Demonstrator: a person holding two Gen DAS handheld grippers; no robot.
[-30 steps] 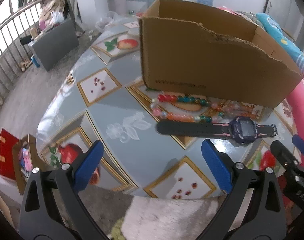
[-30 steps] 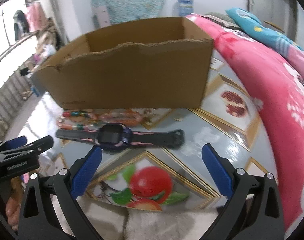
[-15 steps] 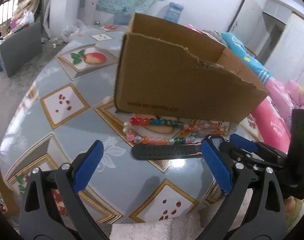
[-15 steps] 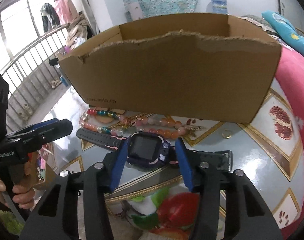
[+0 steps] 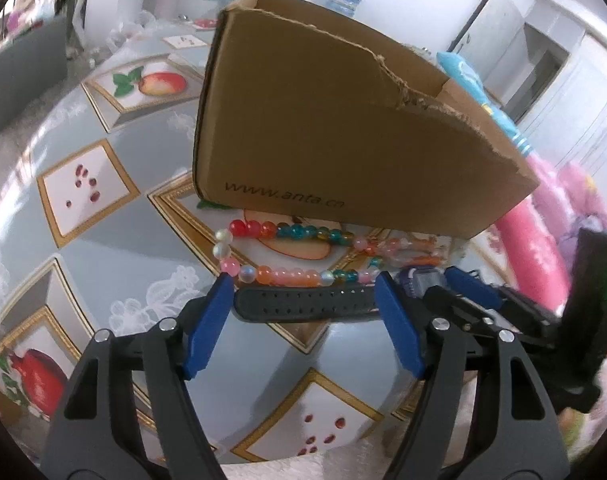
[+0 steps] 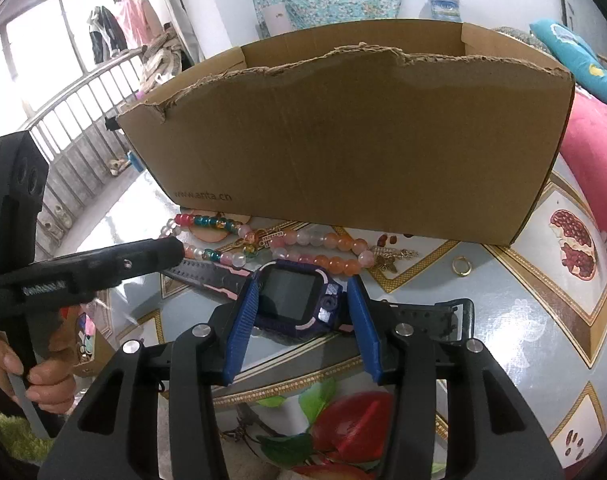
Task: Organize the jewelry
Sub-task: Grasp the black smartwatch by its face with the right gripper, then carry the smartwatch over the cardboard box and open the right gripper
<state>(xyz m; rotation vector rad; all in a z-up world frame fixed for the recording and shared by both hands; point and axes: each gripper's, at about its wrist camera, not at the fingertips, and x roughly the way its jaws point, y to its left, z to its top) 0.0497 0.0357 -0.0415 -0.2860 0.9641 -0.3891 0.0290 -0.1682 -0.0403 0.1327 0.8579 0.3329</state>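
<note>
A dark blue and pink smartwatch [image 6: 295, 300] lies on the patterned table [image 6: 543, 320] in front of an open cardboard box [image 6: 343, 140]. My right gripper [image 6: 303, 280] is shut on the watch body, one blue pad on each side. The watch's black strap [image 5: 303, 306] runs lengthwise between the pads of my left gripper [image 5: 302, 278], whose jaws are closing and do not visibly press on it. A string of coloured beads [image 5: 295, 276] lies between watch and box [image 5: 343, 120]. In the left wrist view my right gripper [image 5: 455, 286] sits at the watch face [image 5: 423, 280].
A gold ring [image 6: 461, 266] and a small gold charm [image 6: 387, 262] lie near the box's right end. Pink bedding [image 6: 595, 140] borders the table on the right. A hand [image 6: 43, 376] holds the left gripper [image 6: 171, 252] at the left edge.
The right gripper came down and shut on the watch body. The left gripper moved in and down over the strap, and its jaws have narrowed.
</note>
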